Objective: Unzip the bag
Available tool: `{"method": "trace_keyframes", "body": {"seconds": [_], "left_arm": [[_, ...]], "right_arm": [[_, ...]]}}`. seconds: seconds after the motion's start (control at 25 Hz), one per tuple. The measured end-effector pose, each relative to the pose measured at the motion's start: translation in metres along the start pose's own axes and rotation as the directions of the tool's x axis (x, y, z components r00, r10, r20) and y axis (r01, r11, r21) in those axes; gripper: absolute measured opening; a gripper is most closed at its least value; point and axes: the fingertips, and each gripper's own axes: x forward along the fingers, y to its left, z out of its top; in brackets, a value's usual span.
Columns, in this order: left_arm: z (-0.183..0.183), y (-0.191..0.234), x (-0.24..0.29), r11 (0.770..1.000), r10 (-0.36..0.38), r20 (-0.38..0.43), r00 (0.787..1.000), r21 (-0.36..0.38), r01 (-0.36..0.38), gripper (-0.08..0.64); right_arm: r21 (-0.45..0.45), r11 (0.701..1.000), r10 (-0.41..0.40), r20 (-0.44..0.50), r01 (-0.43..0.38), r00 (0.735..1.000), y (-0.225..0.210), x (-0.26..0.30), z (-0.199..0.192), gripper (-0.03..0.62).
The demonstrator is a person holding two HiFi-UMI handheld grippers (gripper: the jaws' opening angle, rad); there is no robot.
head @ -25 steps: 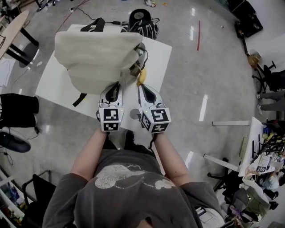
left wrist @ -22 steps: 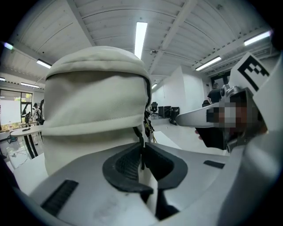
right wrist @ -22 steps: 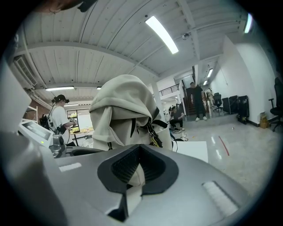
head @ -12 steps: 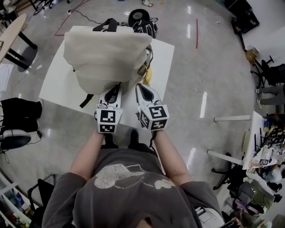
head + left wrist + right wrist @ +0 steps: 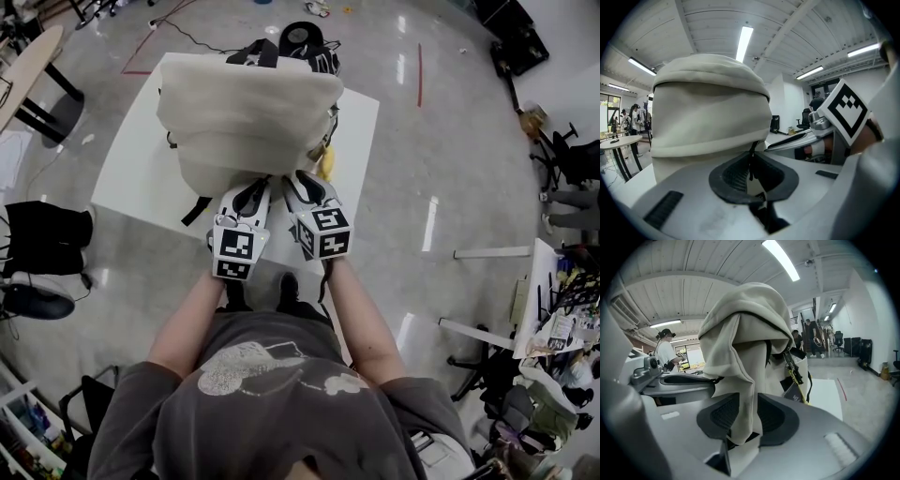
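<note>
A cream backpack (image 5: 248,112) stands on the white table (image 5: 131,178), with both grippers at its near lower edge. My left gripper (image 5: 251,187) is shut on a thin black zipper pull (image 5: 751,164), which hangs from the bag (image 5: 708,112) down between the pads. Close beside it on the right, my right gripper (image 5: 298,180) has its jaws opening. A fold of the bag's cream fabric (image 5: 745,399) hangs loosely between its pads. Black straps and a yellow tag (image 5: 801,385) dangle at the bag's right side (image 5: 740,333).
A black bag (image 5: 305,42) lies on the floor behind the table. A black chair (image 5: 37,234) and a shoe (image 5: 33,302) are at the left. Cluttered desks (image 5: 553,309) stand far right. The table's front edge runs just under the grippers.
The right gripper has closed in on the left one, at the bag's lower edge. The bag sits further right and nearer the grippers in the head view.
</note>
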Motion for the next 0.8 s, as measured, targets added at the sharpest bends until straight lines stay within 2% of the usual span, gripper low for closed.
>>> {"method": "trace_keyframes", "body": {"seconds": [0.16, 0.44, 0.8], "left_arm": [[0.003, 0.005, -0.005, 1.0, -0.018, 0.007, 1.0, 0.01, 0.018, 0.034], [0.002, 0.01, -0.011, 0.999, -0.028, -0.004, 1.0, 0.025, 0.028, 0.034], [-0.002, 0.032, -0.009, 0.997, -0.034, 0.0, 0.999, 0.075, 0.034, 0.032]], "right_arm": [[-0.012, 1.0, 0.006, -0.008, -0.006, 1.0, 0.004, 0.009, 0.002, 0.118], [-0.023, 0.999, -0.037, -0.001, 0.037, 0.999, 0.011, 0.006, 0.002, 0.032], [-0.031, 0.997, -0.074, 0.003, 0.074, 0.997, 0.013, 0.005, 0.005, 0.019]]}}
